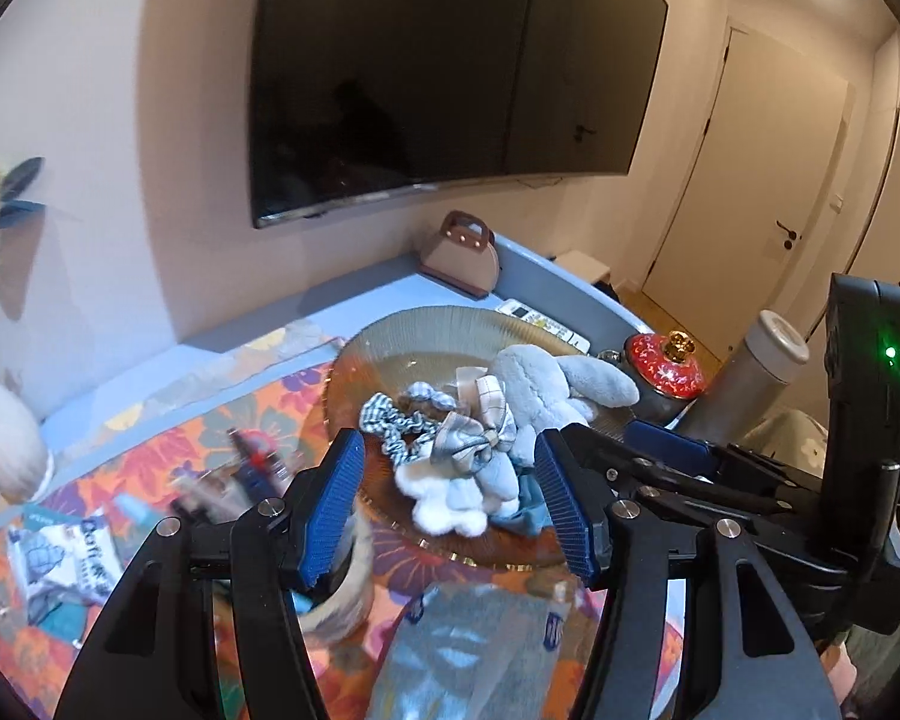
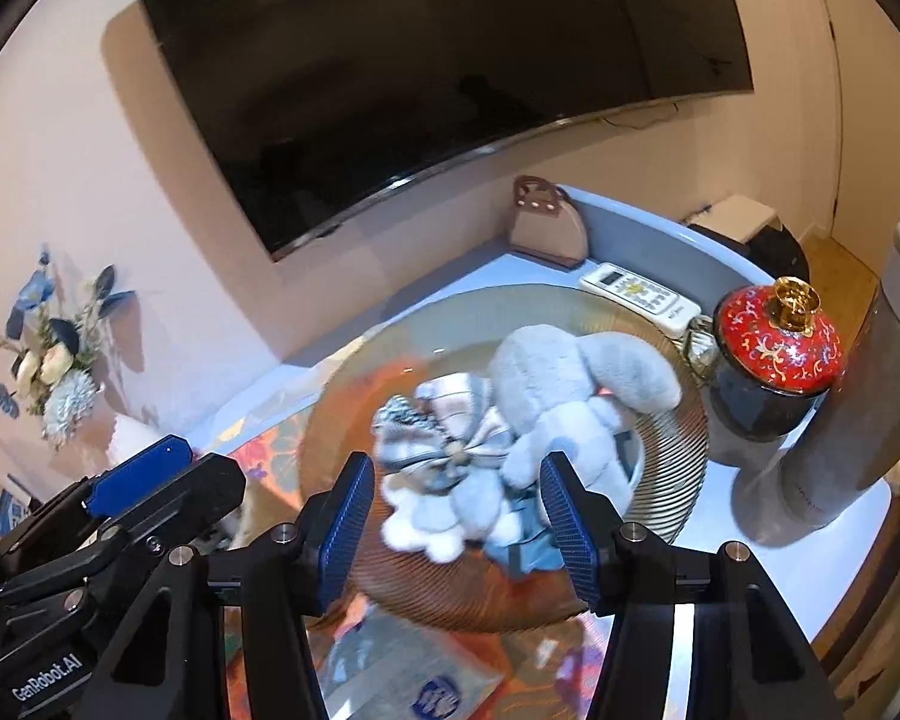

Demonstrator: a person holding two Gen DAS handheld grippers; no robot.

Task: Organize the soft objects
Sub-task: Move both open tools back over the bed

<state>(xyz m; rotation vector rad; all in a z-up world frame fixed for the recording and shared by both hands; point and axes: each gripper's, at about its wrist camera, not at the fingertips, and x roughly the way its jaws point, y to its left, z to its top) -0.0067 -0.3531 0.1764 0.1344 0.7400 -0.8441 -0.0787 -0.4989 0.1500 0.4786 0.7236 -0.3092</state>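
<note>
Two grippers hang side by side over a ribbed amber glass bowl (image 1: 354, 360), both tilted down toward its contents. The left gripper (image 1: 447, 510) has its blue-padded jaws spread, with nothing pinched between them; the heap of soft things lies just beyond and between its fingertips. The right gripper (image 2: 456, 525) is likewise spread and empty, its pads framing the same heap.

Inside the bowl, ahead of both sets of tongs, sit a grey plush rabbit (image 2: 558, 384), a checked fabric bow (image 2: 444, 444), a gingham scrunchie (image 1: 390, 420), a white fluffy piece (image 1: 444, 507) and a scrap of blue cloth (image 2: 525, 552), all touching one another. The rabbit lies toward the right of the pile.

Beyond the bowl to the right of the tongs stand a red lidded jar (image 2: 774, 348) and a grey cylinder (image 2: 858, 396). A white remote control (image 2: 636, 294) and a small beige handbag (image 1: 462, 264) rest farther back by the wall, under a dark television (image 1: 450, 72). Below the left tongs, on the flowered cloth (image 1: 162, 450), lies a grey patterned fabric (image 1: 468, 654), blurred.
</note>
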